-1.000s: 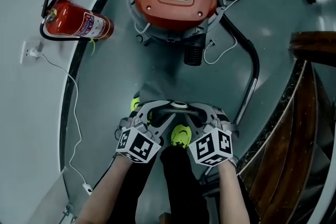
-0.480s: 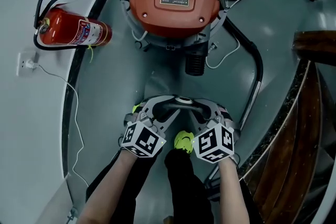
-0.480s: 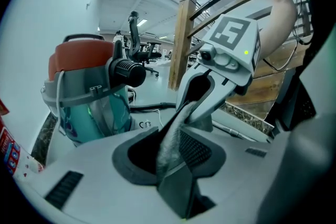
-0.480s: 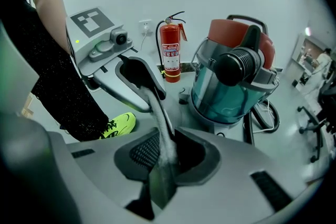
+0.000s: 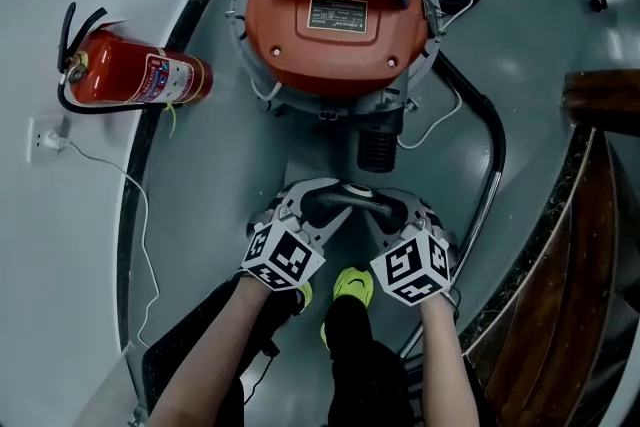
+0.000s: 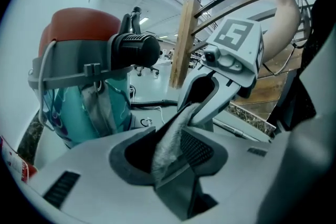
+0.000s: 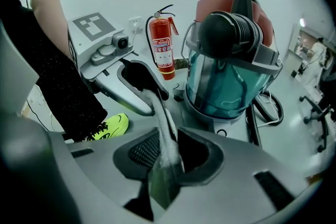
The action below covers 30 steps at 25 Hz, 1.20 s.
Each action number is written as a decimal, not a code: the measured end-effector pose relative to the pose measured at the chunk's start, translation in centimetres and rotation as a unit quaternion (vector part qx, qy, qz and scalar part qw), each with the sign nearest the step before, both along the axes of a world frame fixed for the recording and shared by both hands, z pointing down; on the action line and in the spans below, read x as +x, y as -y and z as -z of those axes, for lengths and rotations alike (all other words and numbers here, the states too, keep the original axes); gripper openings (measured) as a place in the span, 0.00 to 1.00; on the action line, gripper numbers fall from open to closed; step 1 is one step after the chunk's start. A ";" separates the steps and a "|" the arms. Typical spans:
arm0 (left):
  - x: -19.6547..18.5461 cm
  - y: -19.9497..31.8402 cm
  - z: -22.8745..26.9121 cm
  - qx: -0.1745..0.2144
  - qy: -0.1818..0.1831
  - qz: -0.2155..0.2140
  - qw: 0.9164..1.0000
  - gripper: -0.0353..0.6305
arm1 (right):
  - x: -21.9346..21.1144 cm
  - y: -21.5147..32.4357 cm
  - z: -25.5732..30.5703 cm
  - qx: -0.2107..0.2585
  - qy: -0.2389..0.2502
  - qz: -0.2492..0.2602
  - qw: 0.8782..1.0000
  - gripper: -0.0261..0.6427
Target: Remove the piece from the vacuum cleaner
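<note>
The red-lidded vacuum cleaner [image 5: 335,10] stands on the floor ahead, its black hose port [image 5: 380,147] facing me. Just short of that port I hold both grippers tip to tip. A thin pale grey strip [image 6: 170,136] runs between them, also visible as the strip [image 7: 164,134] in the right gripper view. One end sits between the jaws of my left gripper [image 5: 318,205], the other between the jaws of my right gripper [image 5: 380,207]. Both pairs of jaws are opening, still narrow around the strip. The vacuum's teal tank [image 7: 231,71] is close in front.
A red fire extinguisher [image 5: 135,78] lies by the curved wall at left, near a wall socket [image 5: 45,137] with a white cable. The black hose and metal tube [image 5: 490,175] curve down the right. Wooden stairs [image 5: 600,215] are at right. Yellow shoes [image 5: 352,285] are below.
Both grippers, kept together with the strip between them, have moved forward toward the vacuum's hose port. The person has stepped closer, so the vacuum sits nearer in view.
</note>
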State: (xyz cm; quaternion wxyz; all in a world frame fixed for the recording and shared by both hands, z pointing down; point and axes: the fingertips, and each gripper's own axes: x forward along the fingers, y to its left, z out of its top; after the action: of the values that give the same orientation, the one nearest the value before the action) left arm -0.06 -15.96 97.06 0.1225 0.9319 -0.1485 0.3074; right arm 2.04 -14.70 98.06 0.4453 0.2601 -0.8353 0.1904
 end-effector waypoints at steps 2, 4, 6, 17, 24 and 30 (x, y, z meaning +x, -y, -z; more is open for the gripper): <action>0.1 0.1 0.0 -0.003 -0.005 0.000 1.000 0.31 | -0.1 0.2 -0.1 -0.003 0.006 -0.010 1.000 0.21; 0.1 0.3 0.3 0.002 -0.010 0.004 1.000 0.34 | 0.0 0.5 0.2 -0.001 0.010 -0.025 1.000 0.30; 0.0 0.8 0.7 0.012 -0.013 0.013 1.000 0.44 | 0.4 0.8 0.5 0.003 0.007 -0.040 0.999 0.39; -0.3 -0.2 3.2 0.006 -0.022 0.016 1.000 0.53 | 1.0 -1.1 2.8 -0.022 0.010 -0.073 0.997 0.47; -1.0 0.3 6.3 -0.016 -0.051 0.039 0.998 0.53 | 0.2 -1.0 5.3 -0.039 0.039 -0.099 0.993 0.47; -0.7 0.5 10.2 -0.021 -0.051 0.032 0.998 0.39 | 0.9 -1.1 9.1 -0.059 0.073 -0.132 0.987 0.28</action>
State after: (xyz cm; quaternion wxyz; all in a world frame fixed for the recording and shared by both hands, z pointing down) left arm -0.76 -16.46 86.87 0.1596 0.9384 -0.1654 0.2582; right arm 2.98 -13.60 88.97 0.3685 0.3269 -0.8112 0.3152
